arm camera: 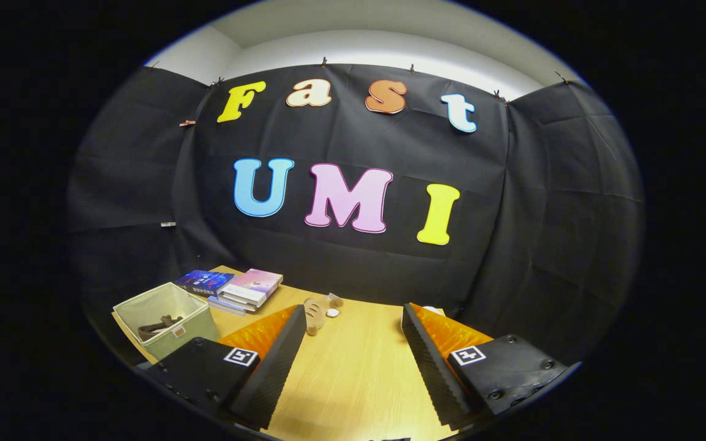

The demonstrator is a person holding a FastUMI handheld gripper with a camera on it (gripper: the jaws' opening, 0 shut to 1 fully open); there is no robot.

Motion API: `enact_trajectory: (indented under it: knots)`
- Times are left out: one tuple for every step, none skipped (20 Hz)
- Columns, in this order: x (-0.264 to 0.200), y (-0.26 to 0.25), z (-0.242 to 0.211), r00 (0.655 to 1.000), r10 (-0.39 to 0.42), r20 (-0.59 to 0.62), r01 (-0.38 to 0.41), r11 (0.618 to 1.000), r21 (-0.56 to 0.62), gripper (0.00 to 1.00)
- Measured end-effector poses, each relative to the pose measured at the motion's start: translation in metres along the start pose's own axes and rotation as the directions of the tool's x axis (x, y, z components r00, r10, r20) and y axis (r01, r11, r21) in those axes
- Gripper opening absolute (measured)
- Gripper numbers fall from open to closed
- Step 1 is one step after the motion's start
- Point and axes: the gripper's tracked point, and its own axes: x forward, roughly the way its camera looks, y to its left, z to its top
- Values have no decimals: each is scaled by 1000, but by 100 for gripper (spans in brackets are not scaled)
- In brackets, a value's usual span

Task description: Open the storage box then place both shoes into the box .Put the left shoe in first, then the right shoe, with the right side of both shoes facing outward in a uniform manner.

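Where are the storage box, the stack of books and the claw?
storage box [197,318]: gripper view, on its near cloth wall.
stack of books [249,288]: gripper view, on the top book's cover.
claw [353,352]: gripper view, midway between its open fingertips.

The tool [350,349] hangs over the desk [353,373], fingers spread apart with nothing between them. A shoe [319,312] lies just ahead of the left finger. Left of that finger stands the storage box [166,318], an item inside. Behind the box lie stacked books [233,288].

Claw-mounted fisheye, low above table [353,373], facing wall
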Motion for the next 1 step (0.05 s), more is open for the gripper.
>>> enact_trajectory:
  knots:
    - [1, 0, 1, 1000, 2, 1, -2, 1000, -2, 98]
